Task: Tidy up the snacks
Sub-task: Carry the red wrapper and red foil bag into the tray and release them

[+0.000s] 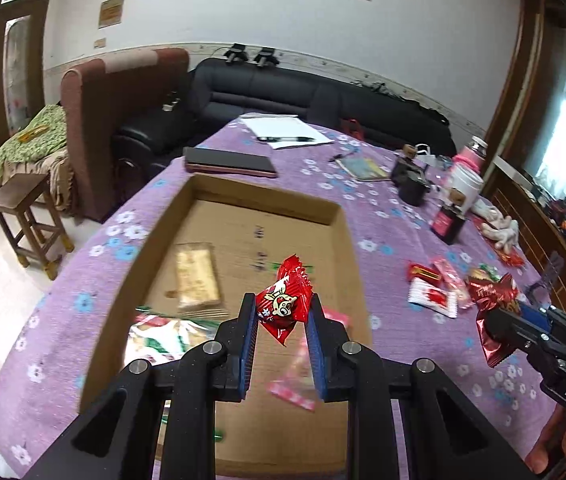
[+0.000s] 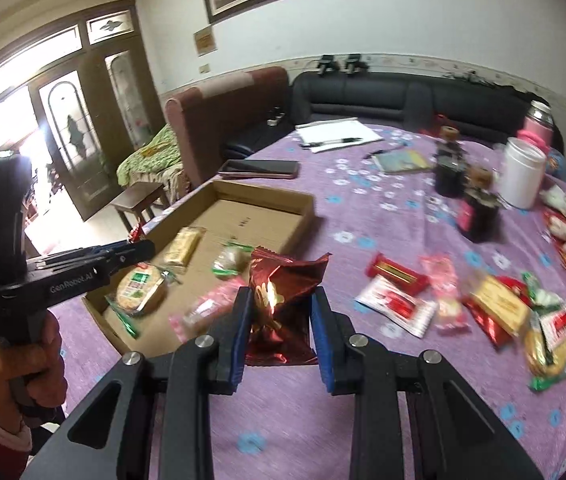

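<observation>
My left gripper [image 1: 282, 312] is shut on a small red candy packet [image 1: 283, 304] and holds it above the open cardboard box [image 1: 267, 200]. The box holds a yellow bar [image 1: 197, 276], a round cracker pack [image 2: 141, 294] and pink packets [image 1: 295, 384]. My right gripper [image 2: 281, 312] is shut on a dark red foil snack bag [image 2: 283, 300], held over the purple cloth just right of the box [image 2: 271, 194]. It shows from the side in the left wrist view [image 1: 495, 320]. Loose snacks [image 2: 443, 296] lie on the cloth to the right.
On the round table with its purple flowered cloth [image 2: 363, 216] lie a phone [image 2: 261, 168], papers with a pen [image 2: 335, 134], a booklet [image 2: 403, 160], dark jars [image 2: 479, 216], a white tub [image 2: 523, 176] and a pink flask [image 2: 537, 128]. Sofas and a wooden stool [image 1: 29, 224] stand beyond.
</observation>
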`<act>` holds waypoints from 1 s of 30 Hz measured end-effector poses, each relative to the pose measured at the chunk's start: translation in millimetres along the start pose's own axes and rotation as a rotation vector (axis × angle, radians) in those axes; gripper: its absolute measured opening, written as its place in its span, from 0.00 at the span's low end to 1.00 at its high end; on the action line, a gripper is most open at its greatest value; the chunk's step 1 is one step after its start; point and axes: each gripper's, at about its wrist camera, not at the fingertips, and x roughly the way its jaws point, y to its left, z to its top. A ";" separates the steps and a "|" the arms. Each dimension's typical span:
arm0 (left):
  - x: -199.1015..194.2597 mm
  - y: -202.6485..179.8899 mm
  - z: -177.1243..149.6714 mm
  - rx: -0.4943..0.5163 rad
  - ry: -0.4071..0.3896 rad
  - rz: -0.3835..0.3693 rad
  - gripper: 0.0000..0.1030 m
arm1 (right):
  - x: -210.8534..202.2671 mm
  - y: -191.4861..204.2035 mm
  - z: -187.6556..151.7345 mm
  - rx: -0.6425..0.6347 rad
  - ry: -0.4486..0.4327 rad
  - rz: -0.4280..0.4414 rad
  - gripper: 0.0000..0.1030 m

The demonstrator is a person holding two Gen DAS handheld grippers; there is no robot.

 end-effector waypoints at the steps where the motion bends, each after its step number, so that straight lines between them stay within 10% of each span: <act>1: 0.3 4.4 0.2 -0.007 -0.001 0.004 0.23 | 4.4 5.4 3.4 -0.009 0.003 0.009 0.27; 30: 147.0 35.5 69.5 -0.057 0.238 0.153 0.33 | 196.7 13.6 61.7 0.021 0.204 0.089 0.30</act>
